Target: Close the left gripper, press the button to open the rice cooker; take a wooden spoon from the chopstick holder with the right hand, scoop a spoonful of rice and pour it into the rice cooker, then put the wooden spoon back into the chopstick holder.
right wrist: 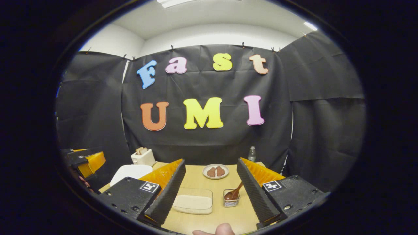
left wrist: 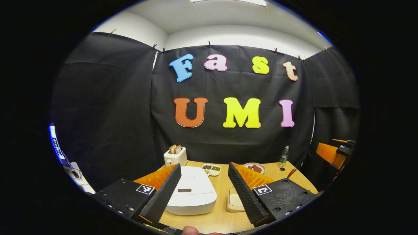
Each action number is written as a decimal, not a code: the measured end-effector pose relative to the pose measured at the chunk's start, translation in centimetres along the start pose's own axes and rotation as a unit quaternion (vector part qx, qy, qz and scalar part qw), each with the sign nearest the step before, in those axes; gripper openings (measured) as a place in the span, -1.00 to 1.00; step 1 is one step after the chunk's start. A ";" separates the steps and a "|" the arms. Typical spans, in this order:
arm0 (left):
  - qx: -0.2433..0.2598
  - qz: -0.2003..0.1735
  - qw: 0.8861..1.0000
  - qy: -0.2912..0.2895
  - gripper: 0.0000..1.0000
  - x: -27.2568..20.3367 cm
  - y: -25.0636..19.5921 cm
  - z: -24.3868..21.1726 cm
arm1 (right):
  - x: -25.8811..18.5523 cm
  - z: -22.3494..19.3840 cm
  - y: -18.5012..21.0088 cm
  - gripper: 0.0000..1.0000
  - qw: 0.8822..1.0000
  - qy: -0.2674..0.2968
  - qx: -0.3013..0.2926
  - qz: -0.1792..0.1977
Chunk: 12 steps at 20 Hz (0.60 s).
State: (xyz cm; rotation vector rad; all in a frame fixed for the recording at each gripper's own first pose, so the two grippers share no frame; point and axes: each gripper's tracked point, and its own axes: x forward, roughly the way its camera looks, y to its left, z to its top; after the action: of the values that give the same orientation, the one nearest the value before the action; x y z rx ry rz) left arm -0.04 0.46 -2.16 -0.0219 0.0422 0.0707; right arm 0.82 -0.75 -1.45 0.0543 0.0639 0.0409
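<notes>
A white, rounded rice cooker (left wrist: 192,192) with its lid down sits on a light wooden table (left wrist: 212,222), near the front edge on the left side. In the left gripper view it lies just ahead of the left gripper (left wrist: 204,191), partly behind that gripper's left finger. The jaws stand wide apart, gripping nothing. To the cooker's right is a shallow, clear rectangular tray of white rice (right wrist: 193,200). In the right gripper view this tray lies between the fingers of the right gripper (right wrist: 212,192), whose jaws are likewise wide apart and empty. Just right of the tray stands a small wire-mesh chopstick holder (right wrist: 231,199) with a brown wooden spoon (right wrist: 234,192) leaning in it, handle tilted up to the right. Farther back on the table are a white toaster (left wrist: 175,156) holding two slices of bread, a divided white dish (left wrist: 211,169) of small foods, a round plate (right wrist: 215,171) of brown pieces, and a clear plastic bottle (left wrist: 283,157).
</notes>
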 end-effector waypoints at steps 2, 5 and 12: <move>0.003 -0.005 1.000 0.012 0.87 0.5 -0.1 -0.5 | 0.2 -0.2 -0.7 0.92 1.000 0.000 -0.002 -0.005; 0.010 -0.009 0.999 0.041 0.70 1.6 0.3 -2.0 | 1.1 -0.6 -1.6 0.99 1.000 0.004 0.004 -0.010; 0.020 -0.008 0.990 0.140 -0.82 4.5 1.3 -6.6 | 3.4 -1.9 -4.4 0.99 0.999 0.020 0.016 -0.026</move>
State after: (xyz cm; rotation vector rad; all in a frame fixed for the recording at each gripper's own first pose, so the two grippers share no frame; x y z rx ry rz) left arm 4.08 1.95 -9.01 0.0088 0.3250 0.0510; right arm 4.25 -4.87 -3.75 0.0829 0.1054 -0.0108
